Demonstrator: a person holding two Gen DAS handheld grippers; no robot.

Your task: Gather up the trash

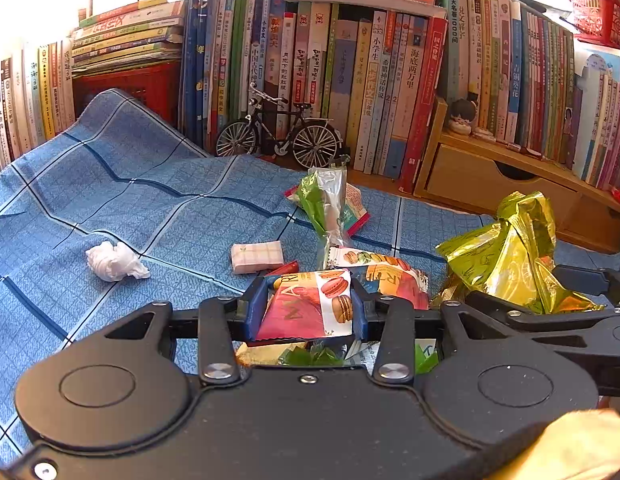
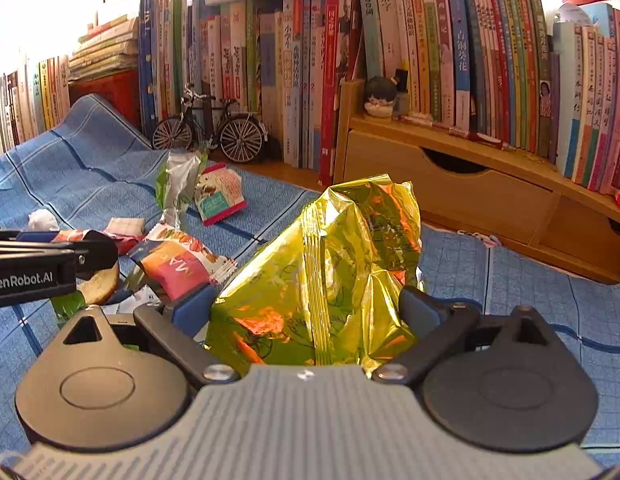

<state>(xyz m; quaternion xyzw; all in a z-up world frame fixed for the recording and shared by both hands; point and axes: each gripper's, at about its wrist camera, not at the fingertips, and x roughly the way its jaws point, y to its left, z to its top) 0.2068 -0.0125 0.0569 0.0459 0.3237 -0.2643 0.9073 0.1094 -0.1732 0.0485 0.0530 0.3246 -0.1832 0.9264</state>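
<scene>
My left gripper point(image 1: 308, 306) is shut on a red and white macaron wrapper point(image 1: 306, 308), held above a pile of scraps. A second macaron wrapper point(image 1: 384, 272) lies just behind it. My right gripper point(image 2: 310, 304) is shut on a crumpled gold foil bag point(image 2: 334, 264); the same gold foil bag point(image 1: 506, 252) shows at the right of the left wrist view. On the blue cloth lie a white tissue ball point(image 1: 116, 261), a pink checked packet point(image 1: 257, 256), a green and clear wrapper point(image 1: 324, 200) and a red-edged snack packet point(image 2: 220, 196).
A blue checked cloth point(image 1: 110, 184) covers the desk and rises at the back left. Rows of books point(image 1: 350, 80), a model bicycle point(image 1: 278, 132) and a wooden drawer shelf point(image 2: 450, 188) stand behind. A red basket point(image 1: 598, 16) sits at top right.
</scene>
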